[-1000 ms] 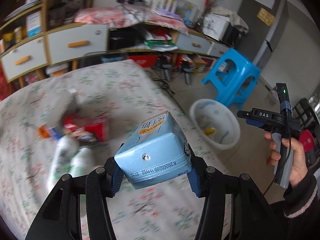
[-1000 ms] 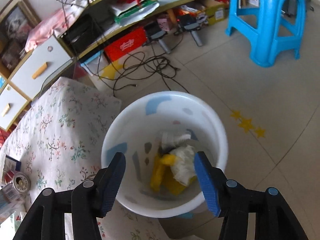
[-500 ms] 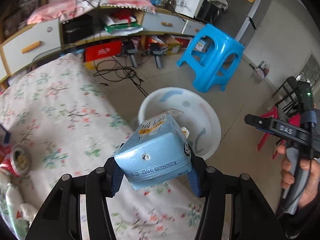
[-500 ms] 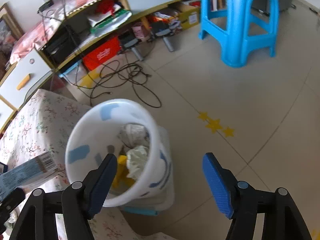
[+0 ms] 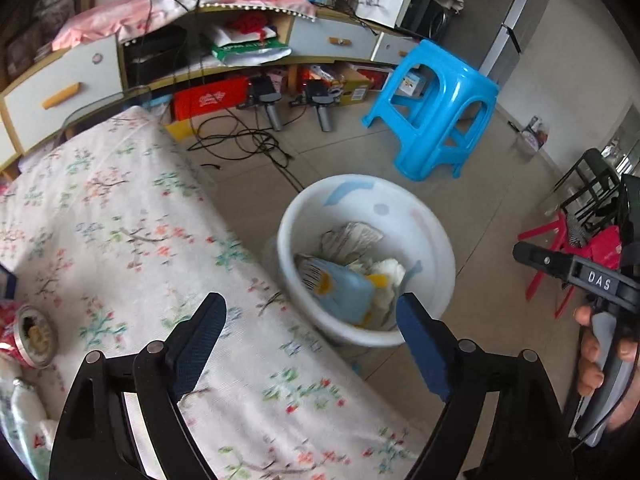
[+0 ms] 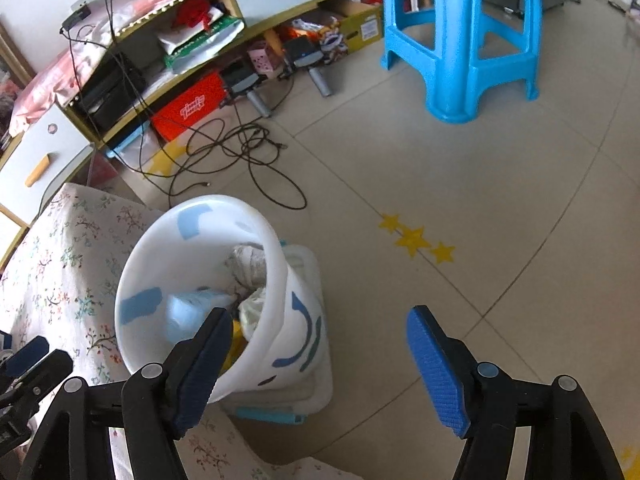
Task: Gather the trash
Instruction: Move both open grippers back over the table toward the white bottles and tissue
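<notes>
One pale-blue carton (image 5: 346,294) (barcode up) in white bin (image 5: 434,240), both tongs gaping, empty.

Lived-in home room, floral-sheeted bed (image 5: 120,216), cluttered low cabinet with drawers (image 5: 60,88), blue plastic stool (image 5: 436,108), tangled cables (image 6: 240,148) on tiled floor (image 6: 480,184)
</notes>
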A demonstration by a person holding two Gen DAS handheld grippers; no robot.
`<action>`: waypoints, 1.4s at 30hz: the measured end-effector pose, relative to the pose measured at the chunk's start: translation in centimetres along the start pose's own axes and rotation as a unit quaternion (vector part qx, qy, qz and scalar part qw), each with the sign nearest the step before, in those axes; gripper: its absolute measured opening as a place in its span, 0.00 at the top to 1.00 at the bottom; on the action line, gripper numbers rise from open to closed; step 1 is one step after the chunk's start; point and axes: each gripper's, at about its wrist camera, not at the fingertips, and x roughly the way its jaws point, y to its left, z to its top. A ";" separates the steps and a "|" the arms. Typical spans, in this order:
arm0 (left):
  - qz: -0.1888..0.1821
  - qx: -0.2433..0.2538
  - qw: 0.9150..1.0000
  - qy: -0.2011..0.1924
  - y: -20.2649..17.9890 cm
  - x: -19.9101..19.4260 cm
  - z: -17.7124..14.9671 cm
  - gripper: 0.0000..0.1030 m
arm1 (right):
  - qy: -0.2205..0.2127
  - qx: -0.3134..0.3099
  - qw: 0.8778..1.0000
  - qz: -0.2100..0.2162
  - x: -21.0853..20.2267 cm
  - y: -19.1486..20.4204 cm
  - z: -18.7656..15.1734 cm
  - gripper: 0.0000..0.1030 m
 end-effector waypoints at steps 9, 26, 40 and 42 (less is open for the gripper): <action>0.019 -0.027 0.999 -0.006 4.0 -4.3 -2.8 0.00 | -0.006 -0.039 0.999 0.004 -0.9 2.6 -1.2 0.21; 0.097 -0.105 0.989 -0.031 14.6 -13.4 -9.6 0.00 | 0.011 -0.161 0.987 0.017 -0.8 12.8 -5.8 0.15; 0.130 -0.213 0.968 -0.025 24.3 -15.9 -15.2 0.00 | 0.049 -0.276 0.959 0.033 2.1 24.5 -11.6 0.15; 0.143 -0.213 0.966 -0.023 25.1 -15.9 -15.6 0.00 | 0.057 -0.299 0.952 0.038 2.8 26.6 -12.7 0.15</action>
